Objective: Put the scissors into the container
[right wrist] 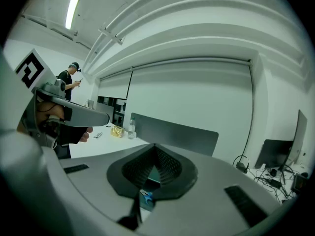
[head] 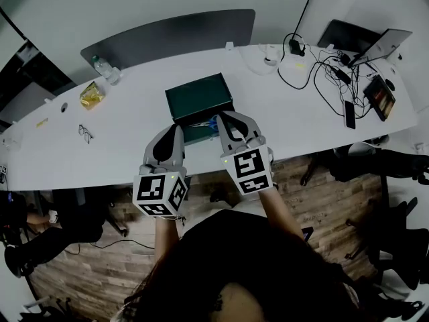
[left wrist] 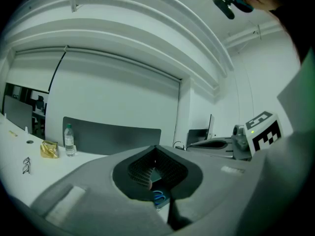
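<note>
A dark green container [head: 198,98] stands on the white table [head: 301,123], just beyond both grippers. The blue handles of the scissors [head: 211,122] show at its near edge, between the two grippers; whether they lie fully inside I cannot tell. My left gripper [head: 177,130] hangs at the container's near left, jaws together and empty. My right gripper [head: 225,117] reaches over the near right corner, also shut and empty. Under the left gripper's [left wrist: 156,147] closed tips, the scissors [left wrist: 158,197] show on the green surface. The right gripper [right wrist: 154,145] shows the scissors [right wrist: 146,196] the same way.
A water bottle [head: 104,68], a yellow packet [head: 92,94] and glasses [head: 86,133] lie on the table's left part. Cables [head: 315,72], a phone [head: 349,113] and a laptop [head: 375,45] crowd the right end. A grey divider panel [head: 167,35] stands behind. A person [right wrist: 69,80] stands far off.
</note>
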Available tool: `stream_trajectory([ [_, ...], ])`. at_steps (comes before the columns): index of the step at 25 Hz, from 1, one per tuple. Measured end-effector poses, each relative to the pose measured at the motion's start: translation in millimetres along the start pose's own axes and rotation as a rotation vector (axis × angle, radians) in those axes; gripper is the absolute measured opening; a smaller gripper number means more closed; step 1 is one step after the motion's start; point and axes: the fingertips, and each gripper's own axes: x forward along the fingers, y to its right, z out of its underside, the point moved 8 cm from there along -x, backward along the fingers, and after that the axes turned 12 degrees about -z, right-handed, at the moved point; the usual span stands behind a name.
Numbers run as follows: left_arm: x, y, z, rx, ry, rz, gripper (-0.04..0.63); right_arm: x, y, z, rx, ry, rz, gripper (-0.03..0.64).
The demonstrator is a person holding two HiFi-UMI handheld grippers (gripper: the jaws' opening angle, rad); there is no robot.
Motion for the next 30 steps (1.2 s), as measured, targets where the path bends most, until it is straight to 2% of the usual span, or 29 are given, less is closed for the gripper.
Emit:
stream_trajectory([
  [18, -51, 75, 9, -0.003, -0.030, -0.045, 0.011, -83, -6, 9, 0.018, 0.052, -0.076, 0.009],
  [30, -96, 109, 10, 0.003, -0.008, -0.068, 0.010, -132, -26, 15, -0.003, 0.077, -0.116, 0.009],
])
